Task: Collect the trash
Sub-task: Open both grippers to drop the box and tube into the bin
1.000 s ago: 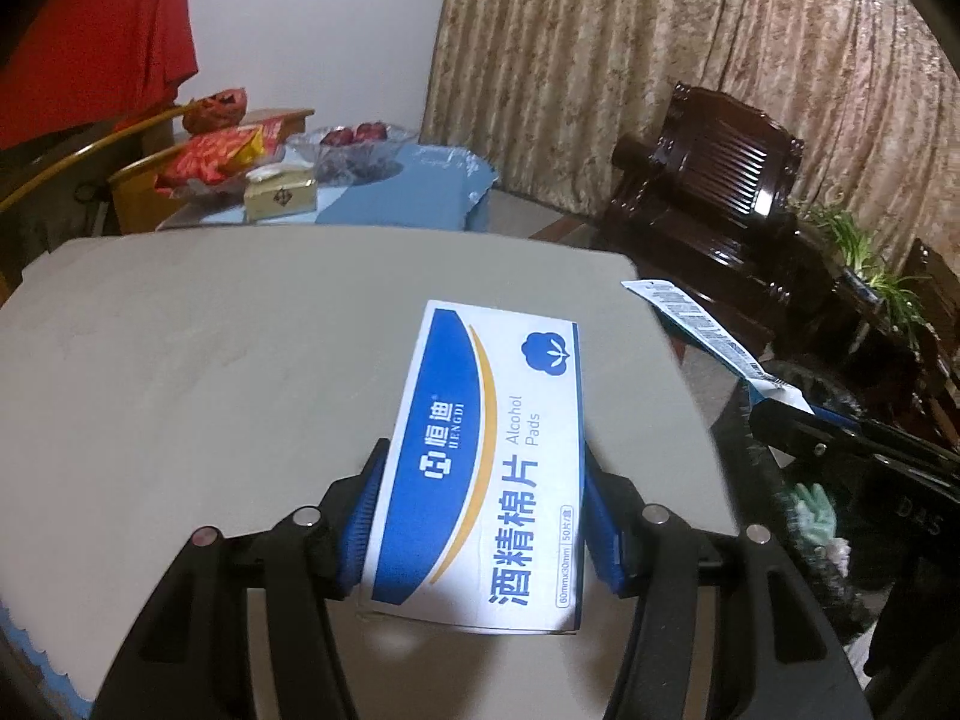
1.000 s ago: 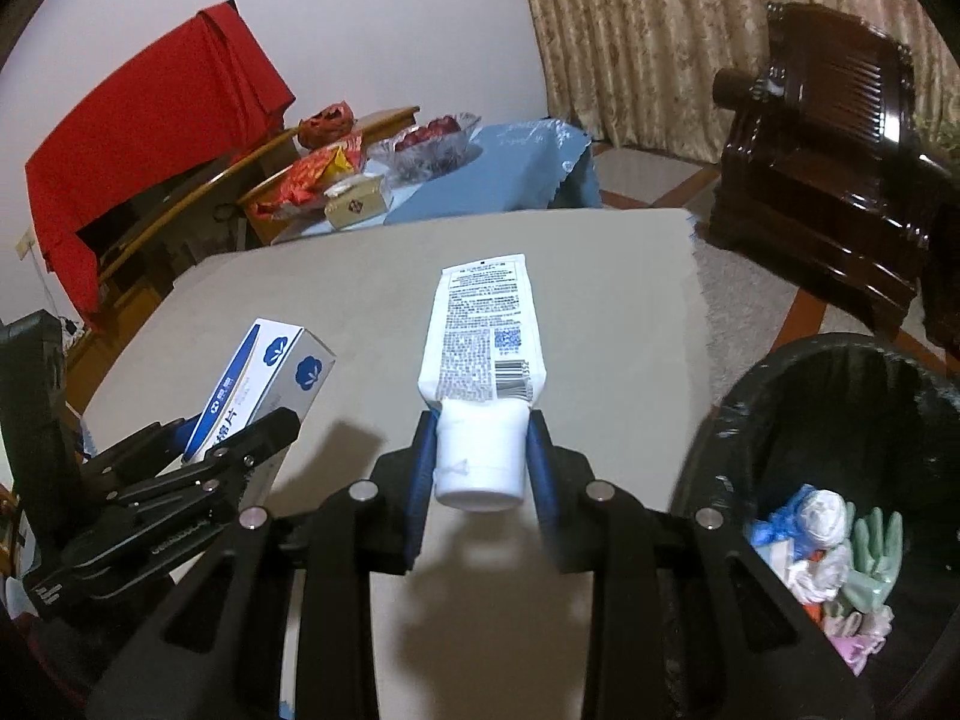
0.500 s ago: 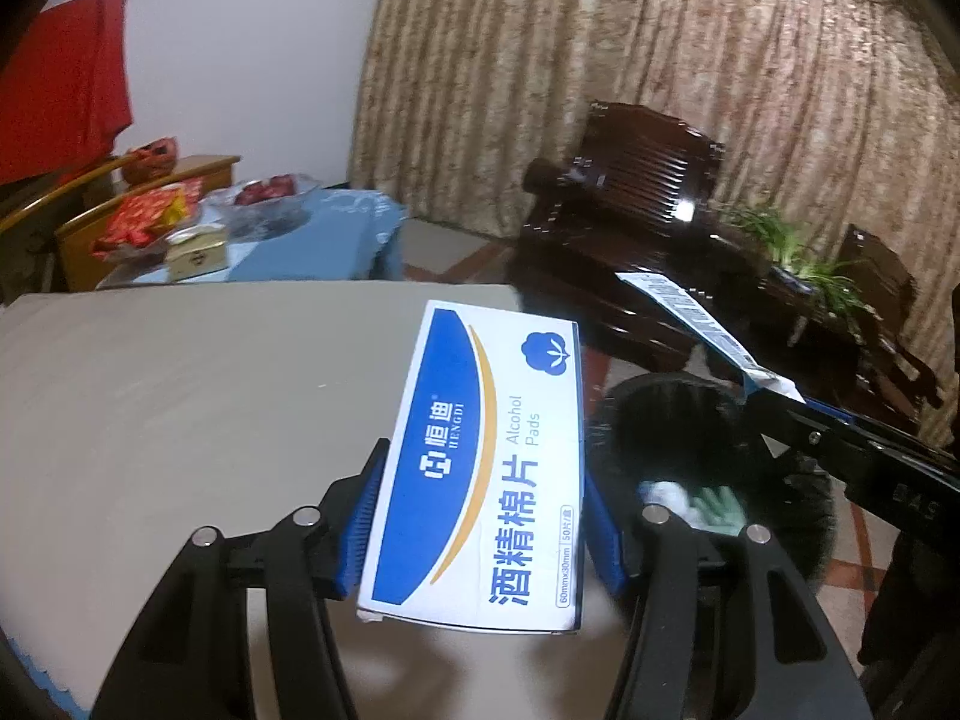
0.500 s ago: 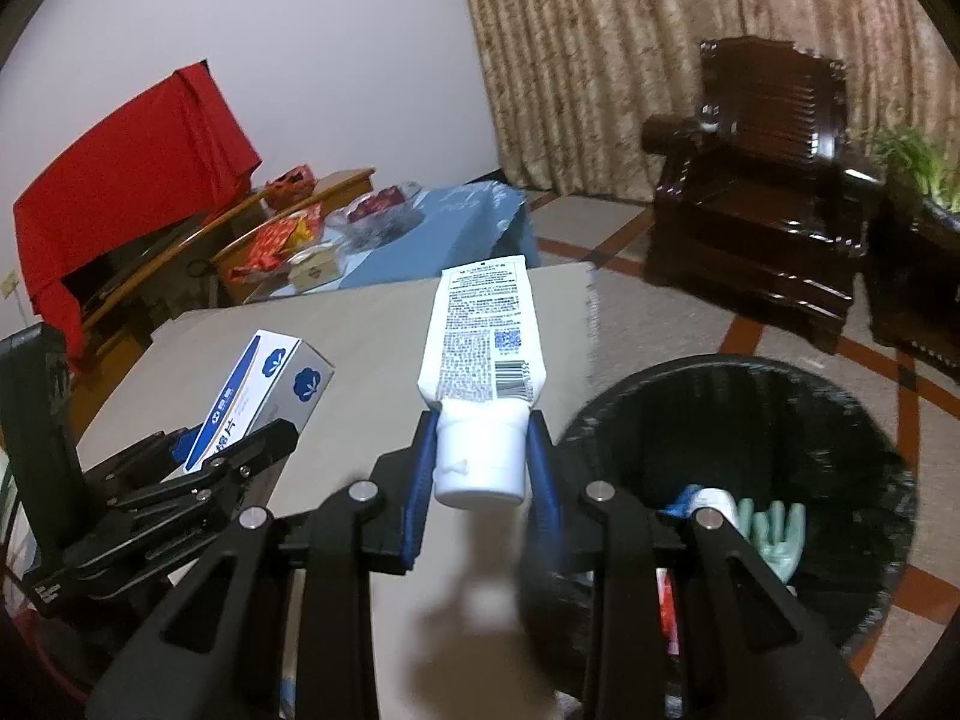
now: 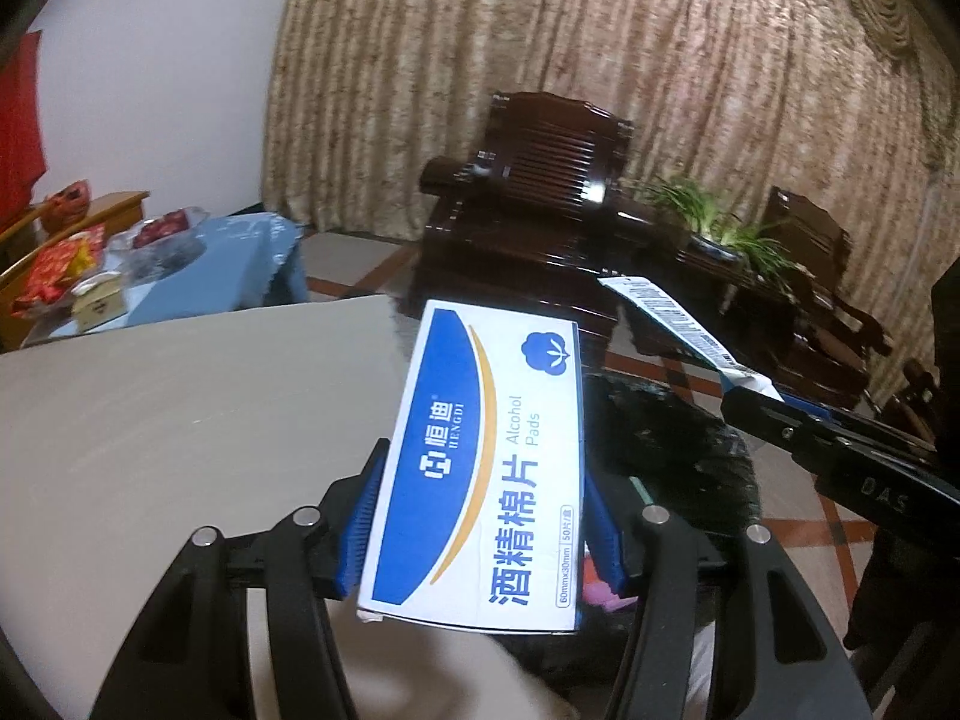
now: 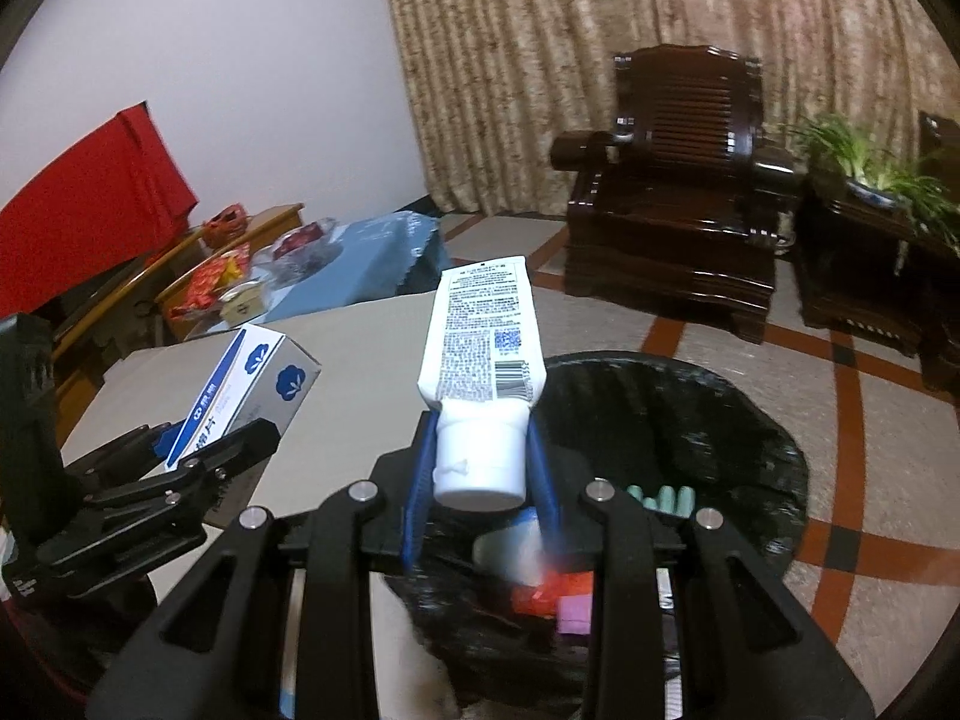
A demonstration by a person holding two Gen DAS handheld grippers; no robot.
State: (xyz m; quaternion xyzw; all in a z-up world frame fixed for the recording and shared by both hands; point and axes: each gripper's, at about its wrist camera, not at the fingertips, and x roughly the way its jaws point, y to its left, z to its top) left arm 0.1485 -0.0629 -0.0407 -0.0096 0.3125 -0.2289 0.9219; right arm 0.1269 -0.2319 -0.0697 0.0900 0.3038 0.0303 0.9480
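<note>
Taking the bin [image 6: 729, 420] as the landmark: the bench [image 5: 180, 408] lies left of it, its beige top bare in the parts both views show, so the pictures suggest the clearing there is done, though the near edge is hidden behind the grippers

The left gripper [image 5: 480, 516] has its jaws clenched on the sides of a box [image 5: 486, 468] of alcohol pads, held flat with the printed face up. In the right wrist view the box [image 6: 246, 390] hangs over the bench edge, just left of the bin rim, not yet above the opening

The right gripper [image 6: 480, 480] has its jaws clamped on the cap end of a white tube [image 6: 480, 354], whose flat end points away. It sits at the bin's left rim, roughly over the opening

Inside the bin lie green glove fingers [image 6: 660, 495] and blurred red and pink scraps, so some trash is already in

Judging from this, two items are left to drop: the tube looks nearly placed for release, the box likely needs carrying further right over the bin first
</note>
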